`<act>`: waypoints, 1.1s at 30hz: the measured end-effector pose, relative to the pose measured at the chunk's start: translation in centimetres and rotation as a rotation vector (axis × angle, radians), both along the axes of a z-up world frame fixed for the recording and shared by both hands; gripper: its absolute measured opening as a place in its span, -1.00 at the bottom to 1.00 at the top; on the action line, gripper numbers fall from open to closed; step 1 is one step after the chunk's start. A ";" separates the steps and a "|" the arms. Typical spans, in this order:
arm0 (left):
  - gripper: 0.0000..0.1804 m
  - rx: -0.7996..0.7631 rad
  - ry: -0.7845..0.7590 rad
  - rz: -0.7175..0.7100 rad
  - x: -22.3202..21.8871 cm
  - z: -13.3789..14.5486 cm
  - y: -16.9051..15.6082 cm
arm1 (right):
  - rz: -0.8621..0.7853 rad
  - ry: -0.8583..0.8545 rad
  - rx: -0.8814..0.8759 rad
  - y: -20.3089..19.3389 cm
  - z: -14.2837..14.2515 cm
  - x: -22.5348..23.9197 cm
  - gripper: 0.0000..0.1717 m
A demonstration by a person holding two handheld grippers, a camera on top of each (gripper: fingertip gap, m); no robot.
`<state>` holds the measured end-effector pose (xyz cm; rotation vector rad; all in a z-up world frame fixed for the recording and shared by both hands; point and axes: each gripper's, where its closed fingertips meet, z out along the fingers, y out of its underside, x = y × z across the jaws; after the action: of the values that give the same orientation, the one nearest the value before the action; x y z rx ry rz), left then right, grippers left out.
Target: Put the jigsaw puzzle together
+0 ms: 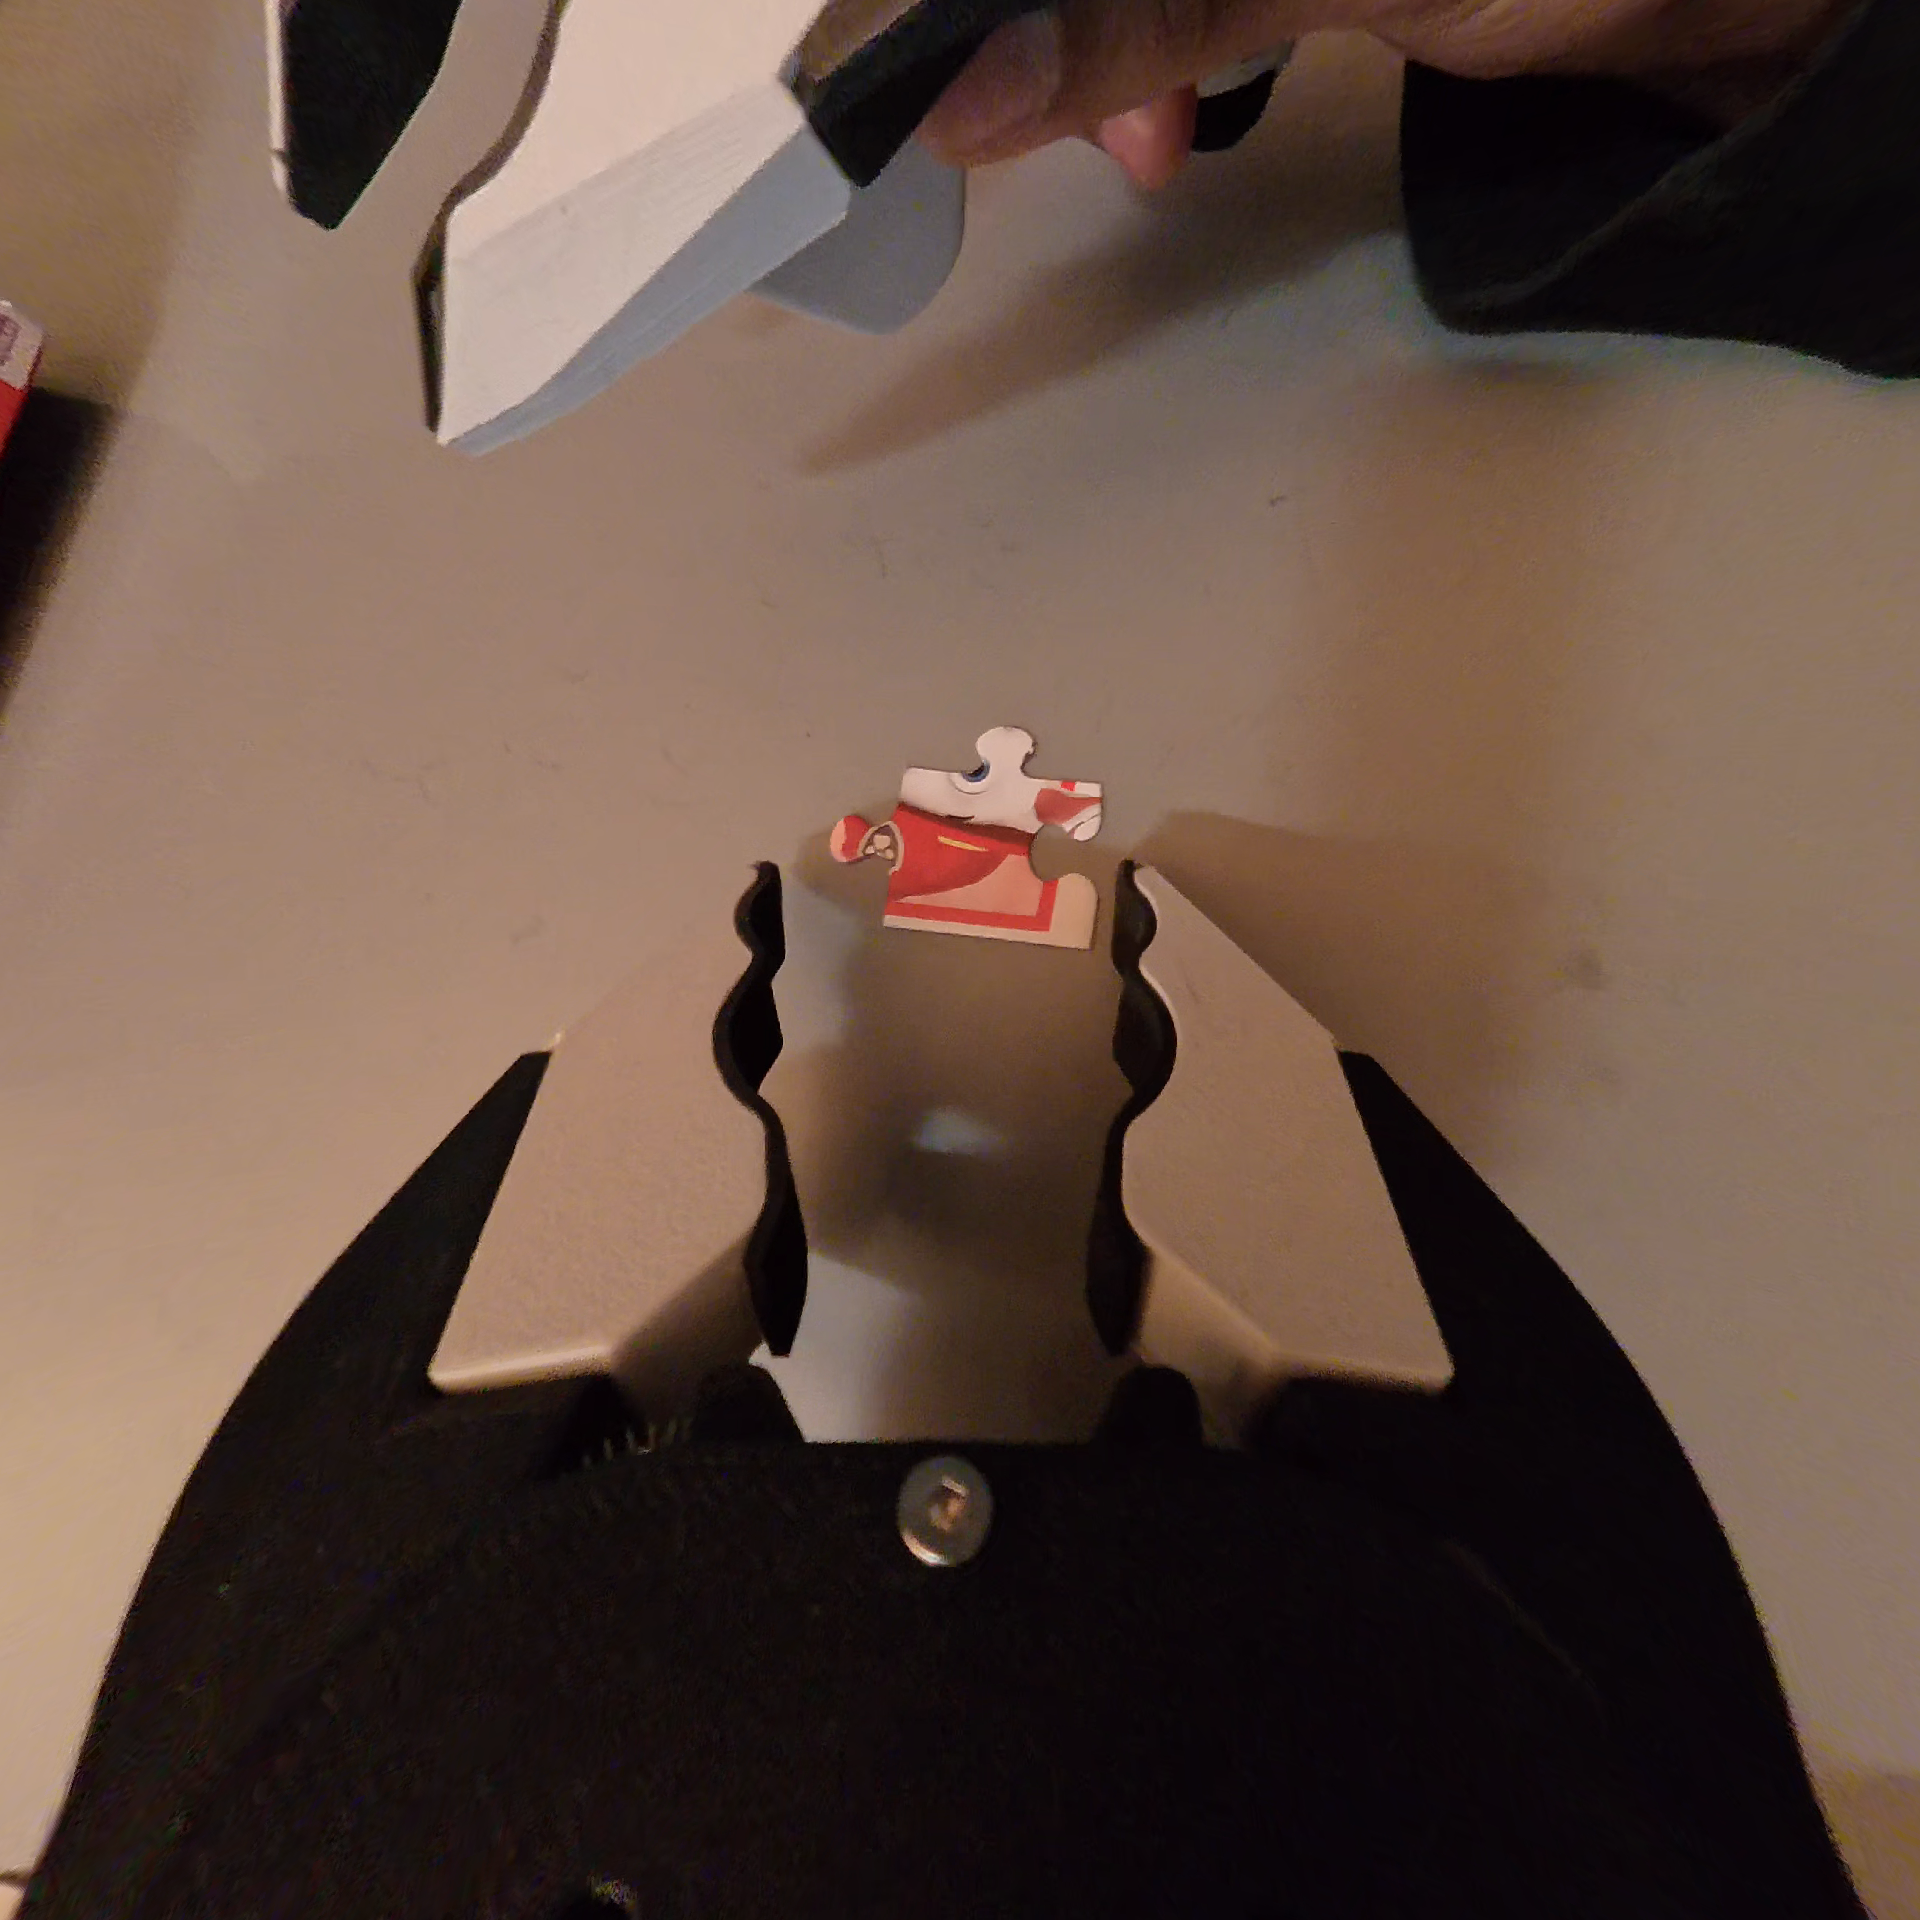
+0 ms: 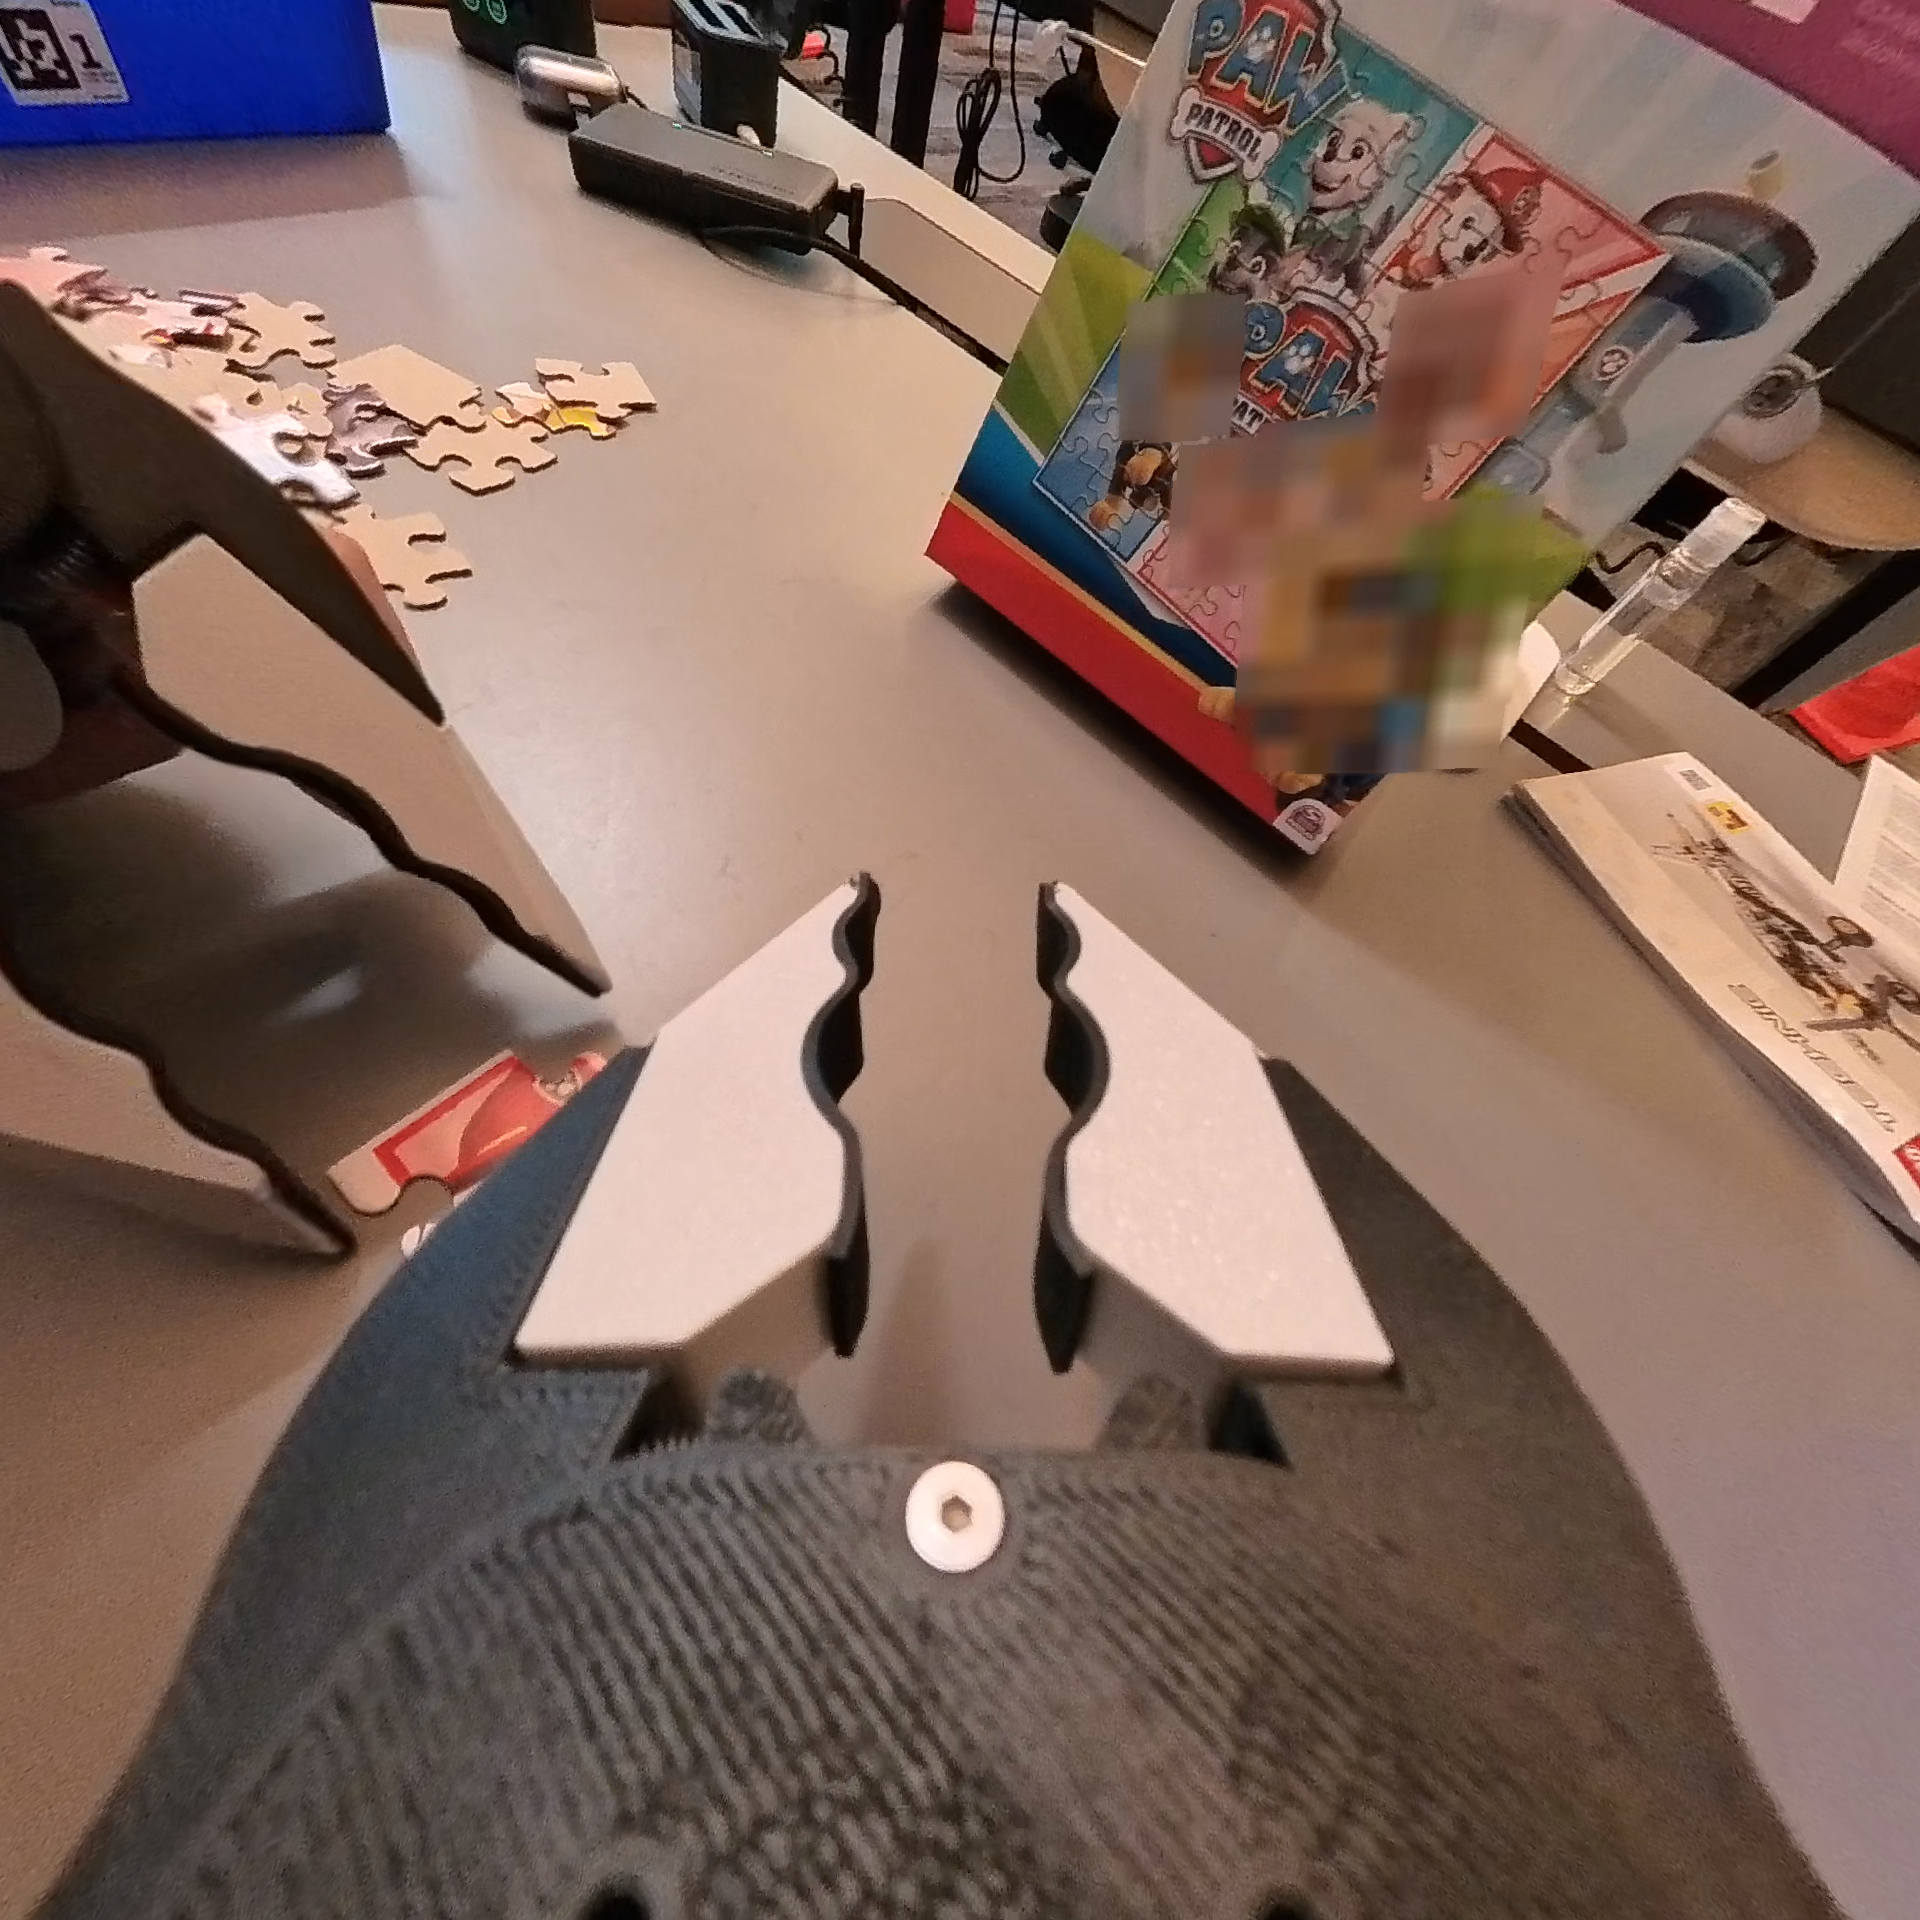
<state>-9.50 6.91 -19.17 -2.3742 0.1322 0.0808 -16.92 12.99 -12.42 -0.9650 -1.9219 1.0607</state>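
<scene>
Hovering my left claw [image 1: 945, 873] over a red-and-white puzzle piece [image 1: 977, 857] lying flat on the grey table [image 1: 416, 727].

My left jaws stand wide apart, gripping nothing; the piece lies just past their tips, touching neither pad. My right claw [image 2: 956, 894] (parted too, bare table between its fingers) points toward the upright puzzle box [image 2: 1299, 416]. Loose puzzle pieces [image 2: 416, 405] lie scattered well off to its left, and a booklet [image 2: 1714, 956] lies to its right.

Grey table [image 2: 727, 644] with clutter round its edges
Loose puzzle pieces [image 2: 436, 416] far left; an upright picture box [image 2: 1299, 416], a booklet [image 2: 1714, 987], a black adapter [image 2: 696, 171], a blue bin [image 2: 208, 73]
</scene>
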 end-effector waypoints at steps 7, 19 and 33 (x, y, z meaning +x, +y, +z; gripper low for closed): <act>-0.41 0.009 0.050 0.111 -2.7 0.2 -0.9 | 0.003 -0.002 0.007 -0.1 -0.1 0.0 -0.66; -0.39 0.176 -0.009 0.308 -5.2 2.8 -0.7 | 0.001 -0.005 0.008 0.0 -0.2 -0.1 -0.66; -0.42 0.071 0.084 0.467 -7.0 0.6 -1.1 | 0.003 -0.005 0.015 -0.1 -0.2 0.0 -0.66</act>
<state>-16.52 5.78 -18.57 -2.2860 -0.3811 0.4005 -16.94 12.86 -12.66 -0.9581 -1.9334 1.0446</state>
